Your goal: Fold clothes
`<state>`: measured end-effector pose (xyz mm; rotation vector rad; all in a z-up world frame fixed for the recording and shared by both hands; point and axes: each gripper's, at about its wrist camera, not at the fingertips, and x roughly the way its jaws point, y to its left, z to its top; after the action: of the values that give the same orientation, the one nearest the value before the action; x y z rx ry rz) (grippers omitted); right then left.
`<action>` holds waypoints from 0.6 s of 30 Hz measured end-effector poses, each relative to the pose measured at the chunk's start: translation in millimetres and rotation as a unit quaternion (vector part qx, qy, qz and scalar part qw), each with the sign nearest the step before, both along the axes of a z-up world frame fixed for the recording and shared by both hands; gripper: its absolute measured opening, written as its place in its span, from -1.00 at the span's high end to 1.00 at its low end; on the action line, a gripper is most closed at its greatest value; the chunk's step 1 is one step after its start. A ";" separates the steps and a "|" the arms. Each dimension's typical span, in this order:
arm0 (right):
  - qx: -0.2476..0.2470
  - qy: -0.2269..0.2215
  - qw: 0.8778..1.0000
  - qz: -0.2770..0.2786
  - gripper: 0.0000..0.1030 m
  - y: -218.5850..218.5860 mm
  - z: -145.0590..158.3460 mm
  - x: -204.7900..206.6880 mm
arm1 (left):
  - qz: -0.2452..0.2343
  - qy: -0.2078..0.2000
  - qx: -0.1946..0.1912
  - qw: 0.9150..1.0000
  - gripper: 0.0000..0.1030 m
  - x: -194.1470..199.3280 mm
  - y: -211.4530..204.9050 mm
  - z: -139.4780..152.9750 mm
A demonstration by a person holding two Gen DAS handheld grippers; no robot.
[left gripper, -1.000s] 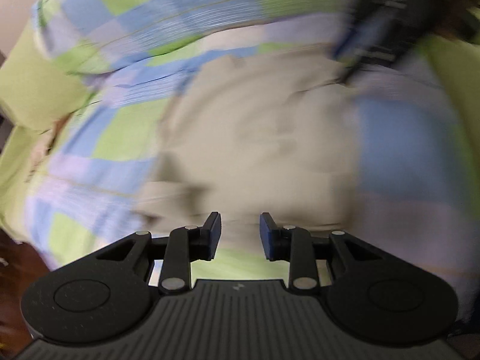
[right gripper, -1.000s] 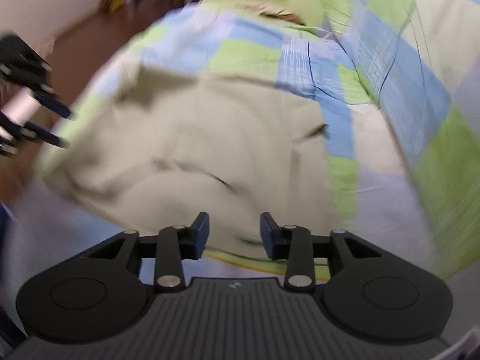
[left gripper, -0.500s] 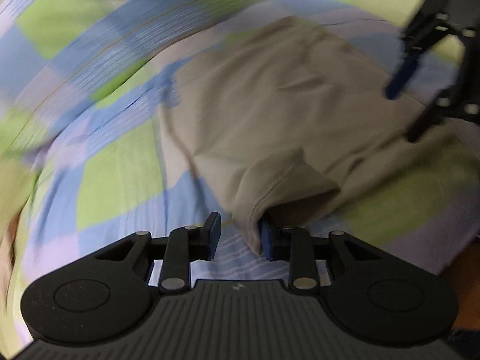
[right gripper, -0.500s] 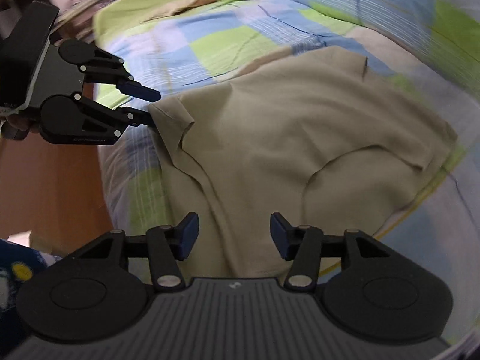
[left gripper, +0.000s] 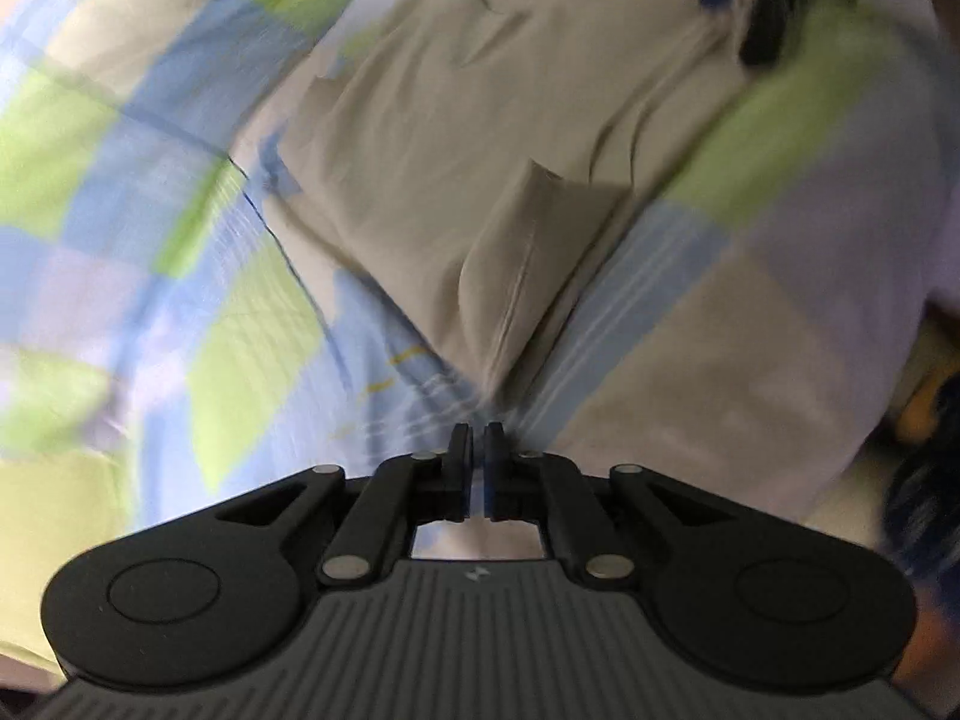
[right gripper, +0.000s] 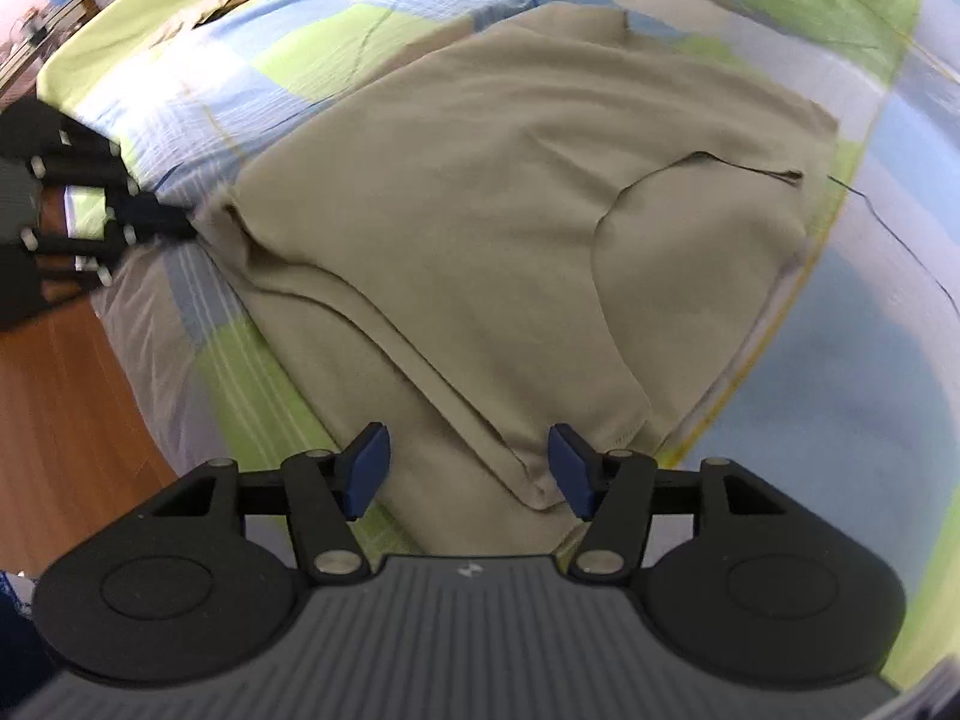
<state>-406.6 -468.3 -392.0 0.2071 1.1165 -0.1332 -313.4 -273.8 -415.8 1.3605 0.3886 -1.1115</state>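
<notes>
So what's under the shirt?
The shirt lies on a checked quilt that shows all round it. Whatever lies directly beneath the cloth is covered.

A bed is carrying everything here, covered by a patchwork quilt of green, blue, pale lilac and cream squares. A khaki garment is lying spread directly on the quilt, rumpled, one corner reaching toward the bed's near edge and a short sleeve sticking out at the side. Beside the bed a brown wooden floor is showing.
</notes>
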 end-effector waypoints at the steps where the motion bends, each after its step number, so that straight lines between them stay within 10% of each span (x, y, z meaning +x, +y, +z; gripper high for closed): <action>1: -0.005 0.003 1.000 -0.001 -0.09 1.3 2.0 -1.6 | -0.001 0.003 -0.011 1.000 0.65 -0.5 1.1 5.9; 13: 0.046 -0.154 0.987 0.022 0.48 25.2 28.0 39.5 | 0.008 0.033 -0.105 0.994 0.52 17.2 -14.9 35.6; 18: 0.064 -0.163 0.983 0.046 0.59 47.0 9.3 74.3 | -0.025 0.030 -0.059 0.998 0.50 15.3 -7.1 21.8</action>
<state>-332.3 -421.3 -382.7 0.2802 0.8065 0.0546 -298.1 -280.9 -393.9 1.2416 0.3281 -1.1999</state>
